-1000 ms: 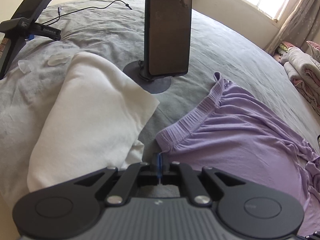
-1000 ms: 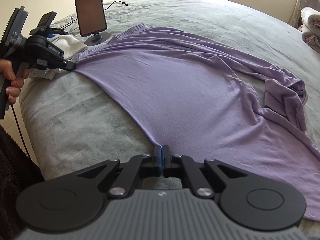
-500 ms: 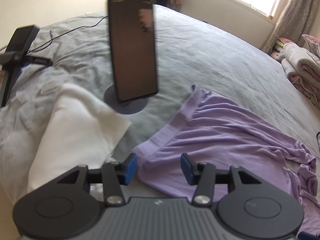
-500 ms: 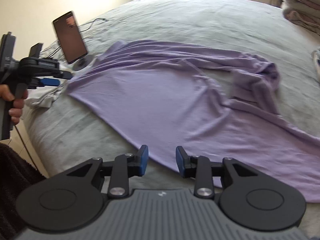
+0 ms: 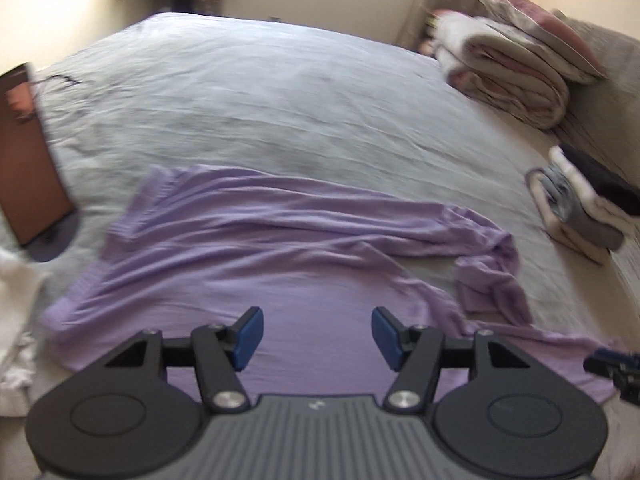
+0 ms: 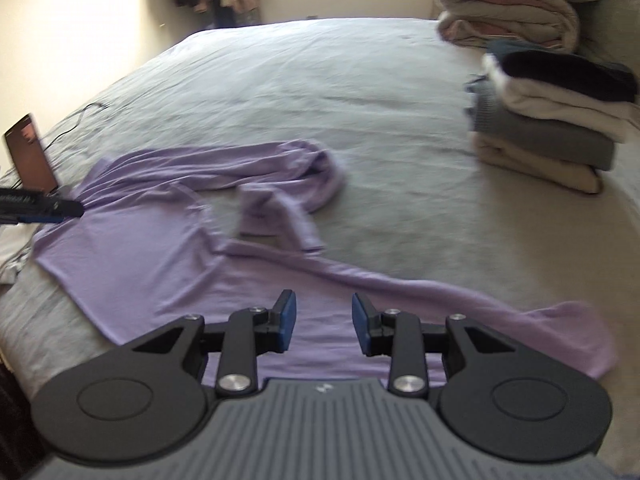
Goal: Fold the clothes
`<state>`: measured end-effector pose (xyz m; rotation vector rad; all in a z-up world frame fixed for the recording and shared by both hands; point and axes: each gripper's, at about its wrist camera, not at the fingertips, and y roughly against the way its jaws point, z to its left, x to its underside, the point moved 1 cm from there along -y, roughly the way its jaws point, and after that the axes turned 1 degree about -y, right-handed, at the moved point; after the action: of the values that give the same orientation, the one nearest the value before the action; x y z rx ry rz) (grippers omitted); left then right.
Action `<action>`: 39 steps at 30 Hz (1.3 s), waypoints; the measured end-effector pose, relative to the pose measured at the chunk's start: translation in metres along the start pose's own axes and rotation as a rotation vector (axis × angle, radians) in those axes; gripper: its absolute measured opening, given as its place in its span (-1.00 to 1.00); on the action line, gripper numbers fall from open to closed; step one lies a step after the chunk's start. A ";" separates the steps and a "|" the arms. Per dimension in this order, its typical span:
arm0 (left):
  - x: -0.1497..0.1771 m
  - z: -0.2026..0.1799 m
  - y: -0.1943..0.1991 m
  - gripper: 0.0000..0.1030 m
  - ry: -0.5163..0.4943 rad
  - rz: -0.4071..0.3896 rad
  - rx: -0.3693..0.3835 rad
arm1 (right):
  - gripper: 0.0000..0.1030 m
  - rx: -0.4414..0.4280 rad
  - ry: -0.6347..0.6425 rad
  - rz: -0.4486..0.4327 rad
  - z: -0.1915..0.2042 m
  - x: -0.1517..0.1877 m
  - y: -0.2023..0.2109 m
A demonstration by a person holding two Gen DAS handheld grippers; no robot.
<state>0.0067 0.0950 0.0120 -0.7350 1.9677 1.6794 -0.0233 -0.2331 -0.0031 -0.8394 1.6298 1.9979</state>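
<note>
- Grey bedding (image 5: 280,92) covers a wide bed, where a lilac long-sleeved top (image 5: 248,256) lies spread near the front edge, wrinkled, its body flat.
- One sleeve (image 6: 288,208) curls back on itself in a bunched loop; the other trails out to the right.
- Left gripper (image 5: 317,334) and right gripper (image 6: 322,322) hover over the fabric, fingers spread, holding nothing.
- Folded clothes (image 6: 548,120) are stacked at the right; a phone (image 6: 30,156) stands at the left.
</note>
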 end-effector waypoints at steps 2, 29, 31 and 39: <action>-0.002 -0.016 -0.011 0.19 -0.021 0.017 0.034 | -0.31 0.036 -0.037 -0.011 -0.026 0.001 0.002; -0.047 -0.180 -0.138 -0.79 -0.181 0.089 0.152 | -0.27 0.185 -0.311 -0.030 -0.187 0.020 0.006; -0.057 -0.187 -0.138 -0.80 -0.173 0.053 0.145 | -0.27 0.182 -0.314 -0.033 -0.189 0.019 0.007; -0.103 -0.197 -0.112 -0.73 -0.095 -0.154 0.143 | -0.27 0.141 -0.330 -0.047 -0.196 0.018 0.010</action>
<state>0.1585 -0.1021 0.0259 -0.7205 1.8920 1.4419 -0.0068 -0.4272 -0.0338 -0.4623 1.5227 1.8482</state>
